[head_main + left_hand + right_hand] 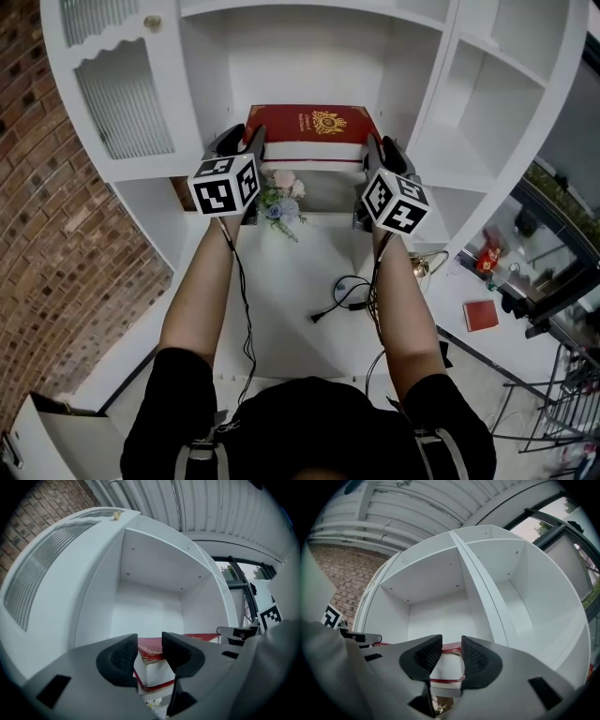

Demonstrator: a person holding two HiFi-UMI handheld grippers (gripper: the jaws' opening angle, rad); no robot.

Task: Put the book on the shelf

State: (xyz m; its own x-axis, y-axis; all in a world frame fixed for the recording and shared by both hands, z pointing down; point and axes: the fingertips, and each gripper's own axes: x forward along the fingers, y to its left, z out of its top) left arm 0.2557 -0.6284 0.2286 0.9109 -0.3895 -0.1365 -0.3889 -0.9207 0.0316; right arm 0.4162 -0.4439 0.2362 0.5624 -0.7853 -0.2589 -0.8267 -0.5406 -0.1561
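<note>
We face the white shelf point(281, 66), its middle bay at twelve o'clock above the desk point(281, 323). The red book point(311, 124) lies flat at the front of that bay's board, cover up, long axis running nine to three; whether it overhangs the edge we cannot tell. The left tool point(242, 139) sits at the book's nine o'clock end and the right tool point(382, 148) at its three o'clock end, equally near, both pointing toward twelve. Each tool's jaws stand partly apart, with a near corner of the book showing in the gap; we see no pad pressing on it. We judge that what remains is a level push toward twelve, and the bay behind the book looks bare. The flowers point(279, 199) lie at six o'clock, below the board and out of the path; a cable point(342, 298) trails on the desk.
</note>
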